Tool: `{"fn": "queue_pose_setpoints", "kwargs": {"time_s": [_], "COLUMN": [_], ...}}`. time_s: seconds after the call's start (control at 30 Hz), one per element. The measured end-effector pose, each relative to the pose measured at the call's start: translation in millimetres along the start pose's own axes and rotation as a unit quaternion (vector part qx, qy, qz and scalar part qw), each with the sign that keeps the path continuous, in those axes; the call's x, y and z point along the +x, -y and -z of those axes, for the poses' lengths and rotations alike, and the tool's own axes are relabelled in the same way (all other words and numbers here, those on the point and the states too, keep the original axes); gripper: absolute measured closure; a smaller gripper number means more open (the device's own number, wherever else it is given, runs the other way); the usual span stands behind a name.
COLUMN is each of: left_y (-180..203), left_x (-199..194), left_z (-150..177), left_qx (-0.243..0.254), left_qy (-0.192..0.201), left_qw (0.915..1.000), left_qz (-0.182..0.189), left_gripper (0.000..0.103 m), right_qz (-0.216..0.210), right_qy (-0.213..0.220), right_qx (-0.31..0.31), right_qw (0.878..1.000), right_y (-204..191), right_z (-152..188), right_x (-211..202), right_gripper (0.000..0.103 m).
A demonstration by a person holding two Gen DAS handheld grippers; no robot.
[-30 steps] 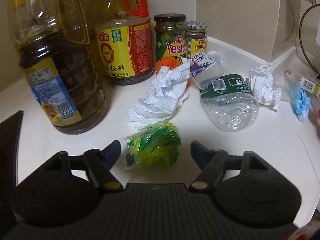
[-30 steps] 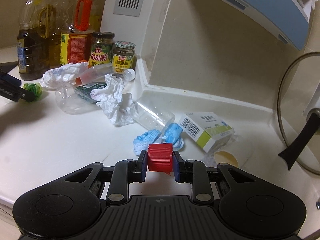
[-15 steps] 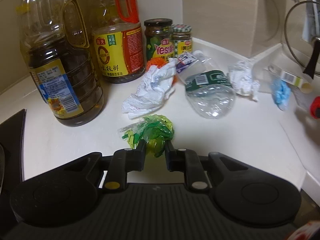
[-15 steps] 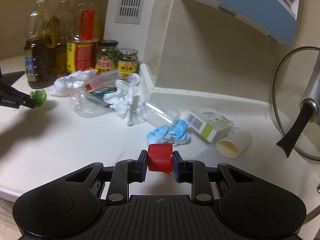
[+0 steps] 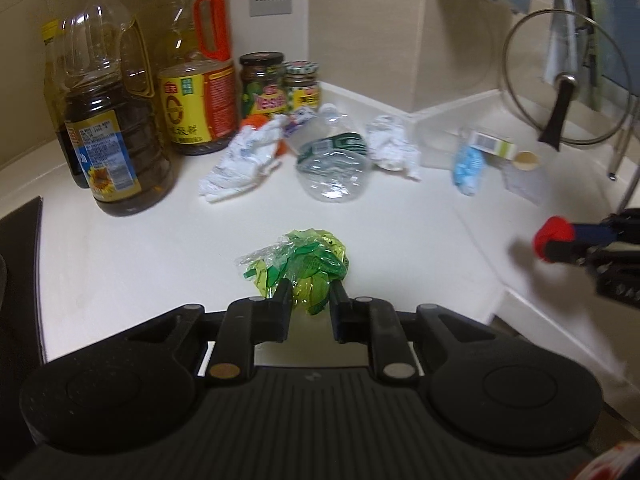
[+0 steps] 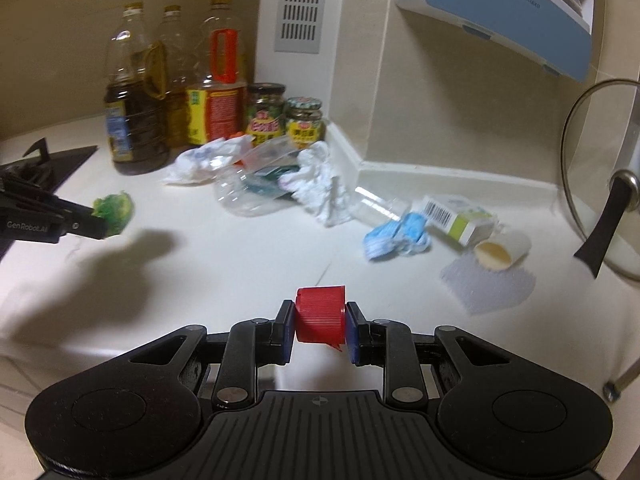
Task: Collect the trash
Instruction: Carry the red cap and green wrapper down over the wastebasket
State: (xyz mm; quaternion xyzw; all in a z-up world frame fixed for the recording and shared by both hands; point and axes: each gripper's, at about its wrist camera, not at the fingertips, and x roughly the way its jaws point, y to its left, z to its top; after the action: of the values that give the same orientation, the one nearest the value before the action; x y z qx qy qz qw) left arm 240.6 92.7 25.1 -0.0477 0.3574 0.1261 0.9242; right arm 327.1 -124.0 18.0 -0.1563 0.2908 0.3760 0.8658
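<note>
My left gripper (image 5: 310,300) is shut on a crumpled green plastic wrapper (image 5: 300,264), held above the white counter (image 5: 160,248); the same wrapper (image 6: 114,208) shows at the left of the right wrist view. My right gripper (image 6: 320,320) is shut on a red bottle cap (image 6: 320,312), and that cap (image 5: 554,236) appears at the right edge of the left wrist view. Trash lies at the back of the counter: crumpled white tissues (image 5: 244,160), a crushed clear bottle (image 5: 334,172), a blue face mask (image 6: 396,236), a small carton (image 6: 456,216) and a paper cup (image 6: 502,250).
Large oil bottles (image 5: 108,140) and jars (image 5: 262,84) stand at the back left against the wall. A black stove edge (image 5: 20,280) is at the left. A glass pot lid (image 5: 564,92) leans at the right. The counter's front edge (image 5: 560,328) runs along the right.
My left gripper closed on the green wrapper and pulled back with it off the counter. My right gripper drew back from the trash, holding the red cap throughout.
</note>
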Motion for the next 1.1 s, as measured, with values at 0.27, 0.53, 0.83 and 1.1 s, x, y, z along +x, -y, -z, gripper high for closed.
{"fn": "queue_pose_setpoints", "kwargs": {"time_s": [0.27,0.53,0.83,1.1], "left_y": [26,54,75,78], "left_x": [-25,-40,-41,-27], "left_z": [21,40,67,96], "left_qx": [0.001,0.012,0.009,-0.02], "left_qy": [-0.007,-0.02,-0.053,-0.101], "left_qw": [0.9993,0.9971,0.9934,0.988], "left_qz": [0.036,0.072,0.102,0.115], "left_gripper": [0.086,0.086,0.086,0.086], "right_qz": [-0.021,-0.036,-0.045,-0.064], "right_qy": [-0.012,-0.028,-0.057,-0.087], "right_qx": [0.008,0.008,0.006,-0.012], "right_qw": [1.0,0.999,0.997,0.994], "right_y": [-19,-31,-36,-44], "right_z": [19,37,59,81], "right_x": [-25,-40,-42,-36], "right_gripper": [0.077,0.077,0.077,0.077]}}
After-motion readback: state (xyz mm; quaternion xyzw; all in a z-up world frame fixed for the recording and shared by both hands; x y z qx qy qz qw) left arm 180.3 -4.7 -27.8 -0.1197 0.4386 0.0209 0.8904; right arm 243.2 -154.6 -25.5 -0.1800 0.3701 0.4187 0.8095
